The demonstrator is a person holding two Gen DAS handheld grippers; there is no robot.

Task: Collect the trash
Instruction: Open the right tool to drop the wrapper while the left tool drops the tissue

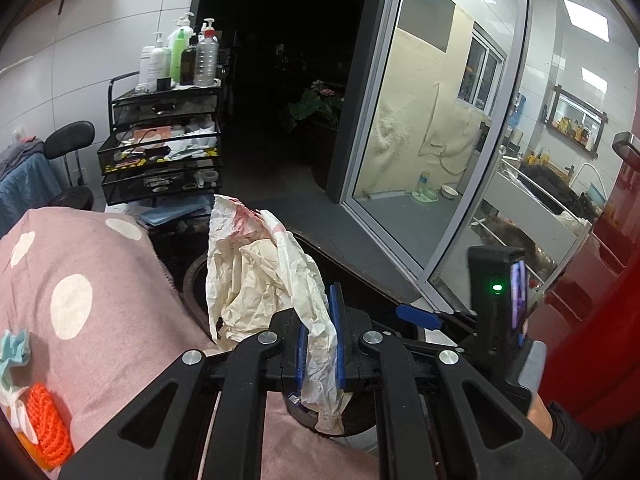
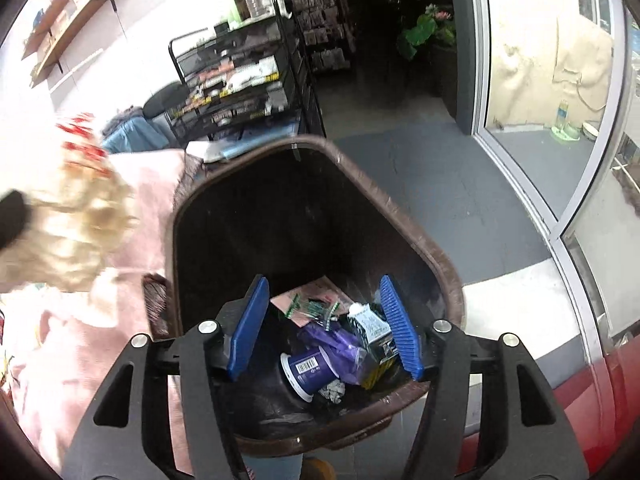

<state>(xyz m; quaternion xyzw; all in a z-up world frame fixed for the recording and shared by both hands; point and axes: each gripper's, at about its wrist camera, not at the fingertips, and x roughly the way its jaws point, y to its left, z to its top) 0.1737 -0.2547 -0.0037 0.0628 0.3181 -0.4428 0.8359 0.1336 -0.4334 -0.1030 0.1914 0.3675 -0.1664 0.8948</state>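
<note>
At far left, pink polka-dot cloth (image 1: 92, 280). Beside it, left gripper (image 1: 320, 336) clamped narrow on crumpled cream paper with red stains (image 1: 260, 276), held up above a dark round rim. Further right, right gripper (image 2: 324, 320) spread wide and holding nothing, over brown plastic trash bin (image 2: 400, 216) containing blue cup (image 2: 308, 368), purple wrapper (image 2: 340, 344), carton (image 2: 370, 330).

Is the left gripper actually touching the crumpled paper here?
Touching. The left wrist view shows the left gripper with both blue pads closed on the crumpled paper, which hangs out above and below them.
</note>
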